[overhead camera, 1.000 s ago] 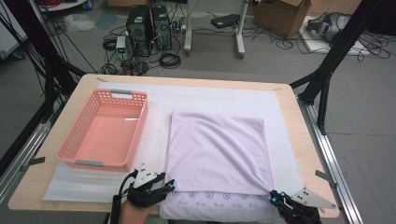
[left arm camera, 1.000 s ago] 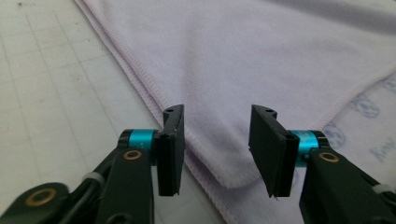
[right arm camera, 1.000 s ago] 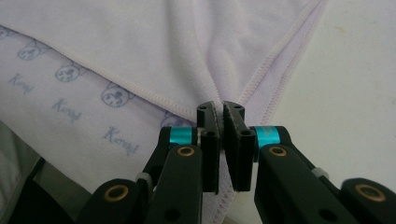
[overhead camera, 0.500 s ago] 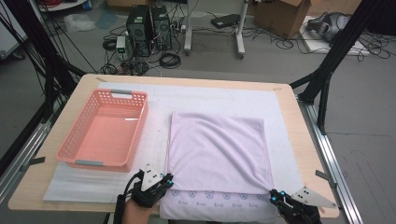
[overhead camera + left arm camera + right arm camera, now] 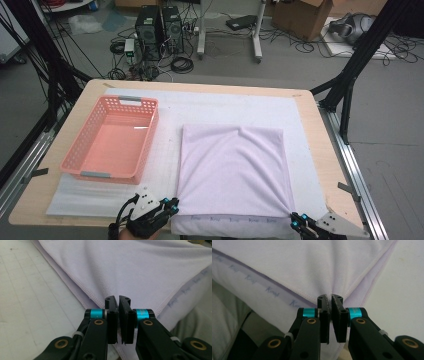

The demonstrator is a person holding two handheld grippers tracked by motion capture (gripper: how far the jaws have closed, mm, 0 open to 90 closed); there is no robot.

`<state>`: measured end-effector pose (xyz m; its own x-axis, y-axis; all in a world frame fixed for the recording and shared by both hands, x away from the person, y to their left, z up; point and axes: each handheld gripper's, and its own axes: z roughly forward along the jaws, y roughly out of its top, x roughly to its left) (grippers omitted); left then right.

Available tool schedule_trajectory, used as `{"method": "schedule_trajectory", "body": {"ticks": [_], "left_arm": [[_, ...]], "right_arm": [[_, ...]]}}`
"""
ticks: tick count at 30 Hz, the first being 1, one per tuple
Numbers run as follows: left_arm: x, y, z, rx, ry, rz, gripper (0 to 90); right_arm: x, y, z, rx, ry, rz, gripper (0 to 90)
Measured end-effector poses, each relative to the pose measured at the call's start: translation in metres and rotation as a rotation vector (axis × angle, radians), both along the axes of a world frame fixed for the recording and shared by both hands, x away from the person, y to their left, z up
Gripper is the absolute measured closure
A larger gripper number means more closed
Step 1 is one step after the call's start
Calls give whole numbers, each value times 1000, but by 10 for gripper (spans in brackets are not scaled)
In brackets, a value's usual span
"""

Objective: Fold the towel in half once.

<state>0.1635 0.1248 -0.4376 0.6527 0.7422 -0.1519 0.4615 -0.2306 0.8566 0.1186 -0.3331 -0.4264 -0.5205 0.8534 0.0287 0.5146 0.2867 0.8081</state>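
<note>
high view, basket (image 5: 112, 141) beside cloth (image 5: 233, 170) (apart)

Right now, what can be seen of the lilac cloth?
The lilac cloth is soft fabric with stitched hems, folded to a rough square, flat on the white mat right of the pink basket. A printed band runs along its near edge. The left gripper and right gripper each pinch a near corner, drawing small wrinkles.

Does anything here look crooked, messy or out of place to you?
Nothing is spilled or damaged. The lilac cloth lies mostly flat, with a small crease at its far edge and puckers at the near corners, where the left gripper and right gripper pinch it. The pink basket sits slightly askew.
</note>
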Motion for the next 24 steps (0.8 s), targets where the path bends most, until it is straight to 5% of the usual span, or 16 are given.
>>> {"method": "schedule_trajectory", "body": {"ticks": [11,13,15,17,20,24], "left_arm": [[-33,6,2,8,1,-66,847],[-29,6,2,-5,-2,-60,761],[-21,7,5,-40,0,-34,567],[-11,7,9,-69,-10,-13,494],[5,4,14,-81,-28,-1,443],[29,-3,18,-84,-33,17,441]], "right_arm": [[-45,0,7,9,6,28,851],[-46,1,3,-11,21,34,833],[-43,0,0,-3,15,23,705],[-36,-3,3,30,-14,-13,646],[-22,-8,9,48,-75,-72,644],[15,-11,7,48,-64,-136,713]]}}
